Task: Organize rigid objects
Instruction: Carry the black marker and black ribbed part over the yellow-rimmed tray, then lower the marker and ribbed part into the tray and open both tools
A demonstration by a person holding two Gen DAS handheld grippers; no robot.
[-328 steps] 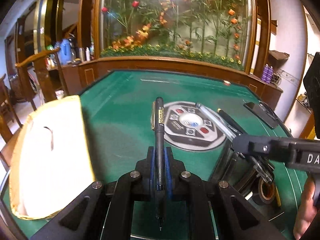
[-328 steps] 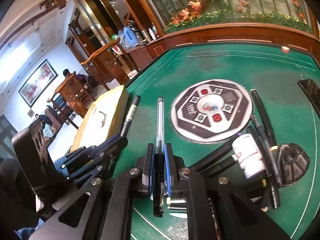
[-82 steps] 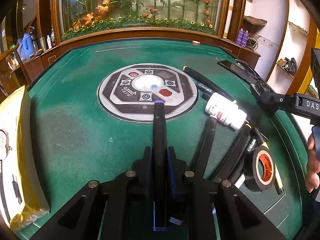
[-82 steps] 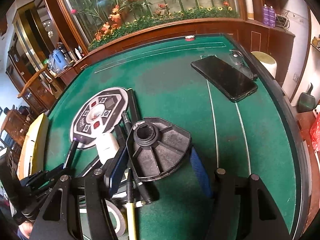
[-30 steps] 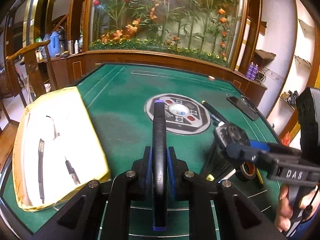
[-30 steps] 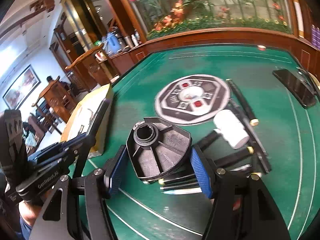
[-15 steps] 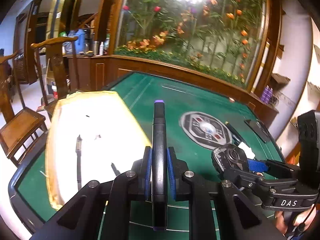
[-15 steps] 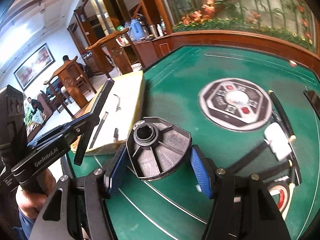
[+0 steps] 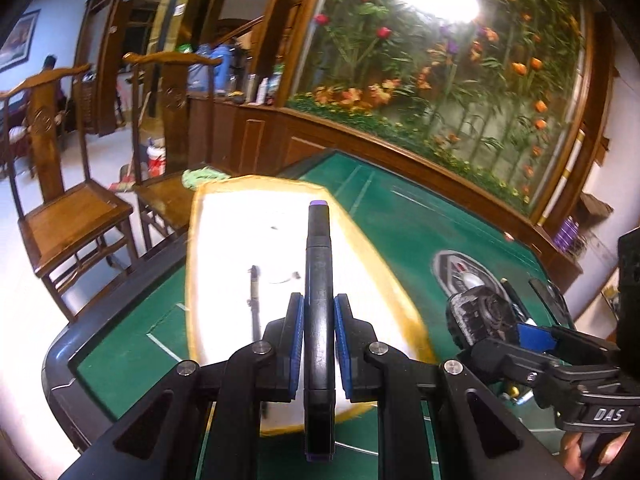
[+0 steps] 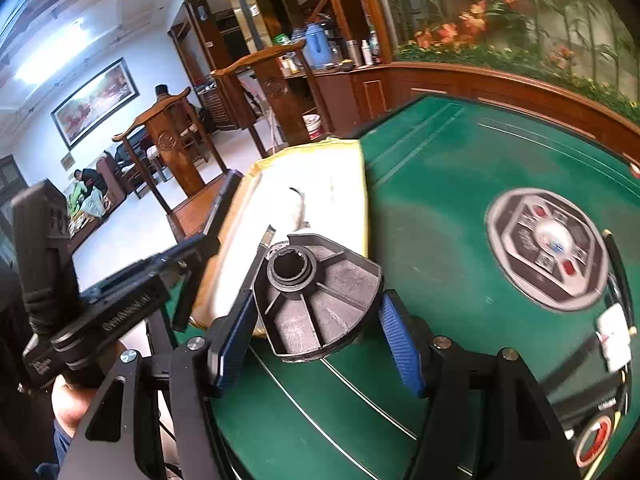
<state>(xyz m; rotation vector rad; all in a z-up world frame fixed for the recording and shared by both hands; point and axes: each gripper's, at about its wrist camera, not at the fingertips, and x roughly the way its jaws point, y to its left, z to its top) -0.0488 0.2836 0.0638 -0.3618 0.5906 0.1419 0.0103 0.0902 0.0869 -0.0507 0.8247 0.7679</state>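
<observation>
My left gripper [image 9: 319,312] is shut on a black marker [image 9: 318,280] with a purple tip, held lengthwise above the yellow-rimmed white tray [image 9: 224,264]. A pen [image 9: 253,296] lies inside that tray. My right gripper [image 10: 316,316] is shut on a black fan-shaped plastic part [image 10: 320,300] with a round socket, held over the green table [image 10: 440,208] at the corner of the tray [image 10: 320,176]. In the left wrist view the right gripper [image 9: 496,328] with the plastic part [image 9: 480,316] is at the right. The left gripper's body [image 10: 120,304] shows at the left of the right wrist view.
A round control panel [image 10: 548,248] is set in the table's middle. At the right lie a white bottle [image 10: 614,336], several dark pens [image 10: 618,272] and a tape roll [image 10: 596,436]. Wooden chairs [image 9: 68,184] stand beside the table's left edge. People sit far off [image 10: 86,184].
Both grippers have swung left across the table with their loads. The tray now lies right under the marker, and the pile of pens has slid to the right edge.
</observation>
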